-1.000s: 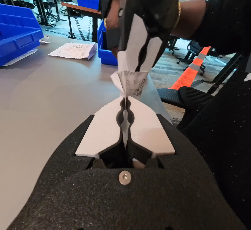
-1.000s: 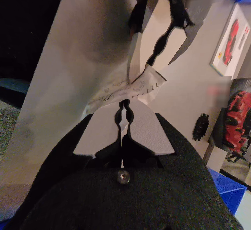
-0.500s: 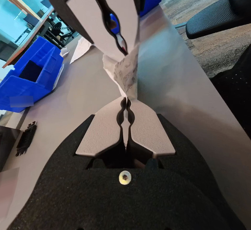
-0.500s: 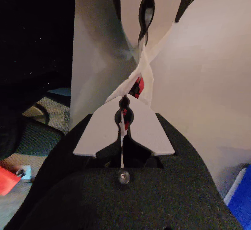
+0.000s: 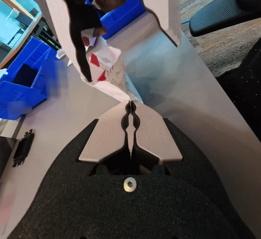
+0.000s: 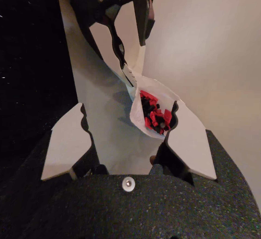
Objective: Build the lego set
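Only the left wrist view shows the blue bins (image 5: 21, 89) toward the far left of the grey bench (image 5: 70, 119), a small black part (image 5: 23, 149) by the left edge, and a black chair (image 5: 220, 20) off the right side. Only the right wrist view looks down into the torn white paper bag (image 6: 152, 85), open at the top, with red and black pieces (image 6: 154, 113) inside.

The left gripper (image 5: 131, 102) is closed, its tips pinching a corner of the bag, which hangs over the bench near its right edge. The right gripper (image 6: 128, 103) is spread wide and grips nothing; its right finger (image 6: 187, 130) lies against the bag's open rim, the left finger stands well clear.
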